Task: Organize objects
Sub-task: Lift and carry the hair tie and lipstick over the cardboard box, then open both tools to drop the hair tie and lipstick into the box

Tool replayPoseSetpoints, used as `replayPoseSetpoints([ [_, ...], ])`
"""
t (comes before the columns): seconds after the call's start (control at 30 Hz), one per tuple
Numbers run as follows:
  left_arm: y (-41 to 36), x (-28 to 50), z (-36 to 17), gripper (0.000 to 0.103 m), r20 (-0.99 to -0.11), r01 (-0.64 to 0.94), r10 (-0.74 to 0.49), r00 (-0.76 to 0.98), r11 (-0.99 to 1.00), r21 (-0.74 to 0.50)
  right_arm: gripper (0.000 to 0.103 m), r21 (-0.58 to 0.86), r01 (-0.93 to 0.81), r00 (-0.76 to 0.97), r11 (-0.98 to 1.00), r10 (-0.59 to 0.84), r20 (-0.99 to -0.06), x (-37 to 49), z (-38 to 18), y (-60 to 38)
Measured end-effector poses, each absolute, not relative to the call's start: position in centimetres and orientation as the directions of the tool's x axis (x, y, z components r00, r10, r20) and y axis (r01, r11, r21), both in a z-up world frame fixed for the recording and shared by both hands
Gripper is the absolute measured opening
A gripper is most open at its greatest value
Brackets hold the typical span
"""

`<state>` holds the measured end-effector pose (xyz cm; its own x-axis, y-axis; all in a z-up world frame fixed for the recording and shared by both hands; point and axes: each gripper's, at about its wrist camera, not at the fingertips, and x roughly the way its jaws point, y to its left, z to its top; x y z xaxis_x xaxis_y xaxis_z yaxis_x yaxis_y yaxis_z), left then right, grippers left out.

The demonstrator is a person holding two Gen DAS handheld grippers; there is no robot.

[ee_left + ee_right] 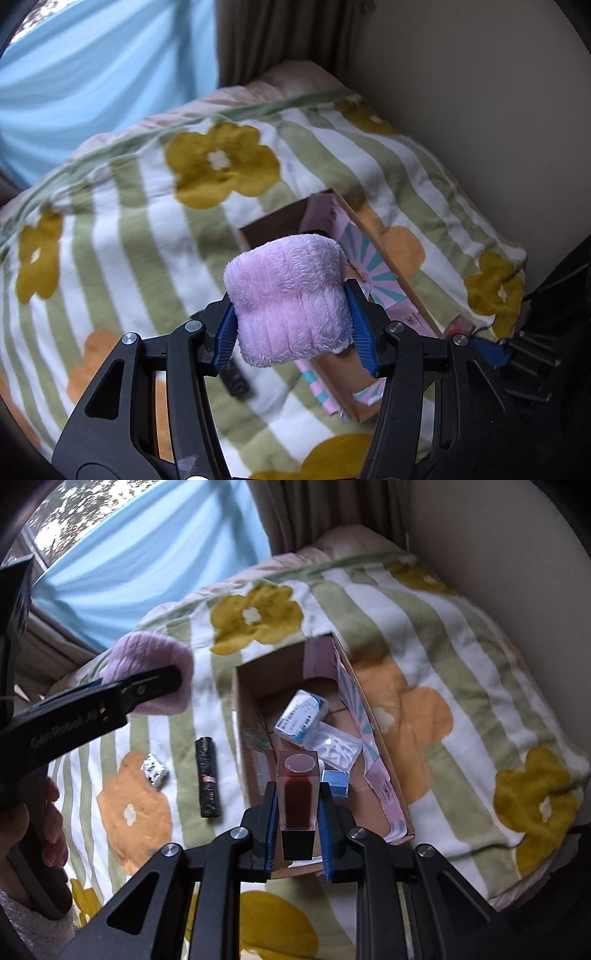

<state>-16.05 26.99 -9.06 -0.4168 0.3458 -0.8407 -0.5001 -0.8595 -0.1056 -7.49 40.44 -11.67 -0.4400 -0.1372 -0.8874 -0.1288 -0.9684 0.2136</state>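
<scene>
My left gripper (291,314) is shut on a fluffy pink rolled cloth (290,299) and holds it above the bed, over the near-left side of the cardboard box (273,221). It shows too in the right wrist view (151,672), left of the box. My right gripper (297,801) is shut on a clear square bottle of dark red liquid with a black cap (298,794), held over the near end of the box (255,675). Inside the box lie a blue-white packet (301,716), a clear blister pack (338,747) and a small blue box (336,781).
A black tube (207,775) and a small black-and-white wrapped piece (154,770) lie on the flowered striped blanket (461,646) left of the box. A beige wall (498,554) borders the bed on the right; blue curtain (129,561) behind.
</scene>
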Motion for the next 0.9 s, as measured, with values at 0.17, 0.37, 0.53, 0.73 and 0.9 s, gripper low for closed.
replayPoseSetpoints([
  [0.17, 30.9, -18.6, -12.6, 0.050, -0.861, -0.555, 0.350, -0.368, -0.826, -0.098, 0.018, 0.260, -0.175, -0.408, -0.949, -0.171, -0.897, -9.2, -15.4, 41.5],
  [0.37, 35.1, -21.0, -17.9, 0.050, -0.884, -0.612, 0.351, -0.309, -0.785, -0.097, 0.018, 0.285, -0.205, -0.359, -0.936, -0.199, -0.912, -10.7, -19.7, 41.9],
  [0.53, 37.7, -22.4, -22.5, 0.050, -0.902, -0.640, 0.348, -0.257, -0.760, -0.111, 0.018, 0.290, -0.223, -0.331, -0.931, -0.208, -0.921, -11.3, -22.2, 42.0],
  [0.73, 39.2, -23.2, -24.9, 0.050, -0.913, -0.662, 0.340, -0.227, -0.741, -0.112, 0.018, 0.297, -0.229, -0.309, -0.927, -0.220, -0.925, -11.6, -23.4, 42.2],
  [0.9, 40.1, -23.7, -25.7, 0.076, -0.918, -0.682, 0.339, -0.204, -0.722, -0.115, 0.025, 0.322, -0.256, -0.301, -0.912, -0.241, -0.923, -11.8, -24.1, 42.5],
])
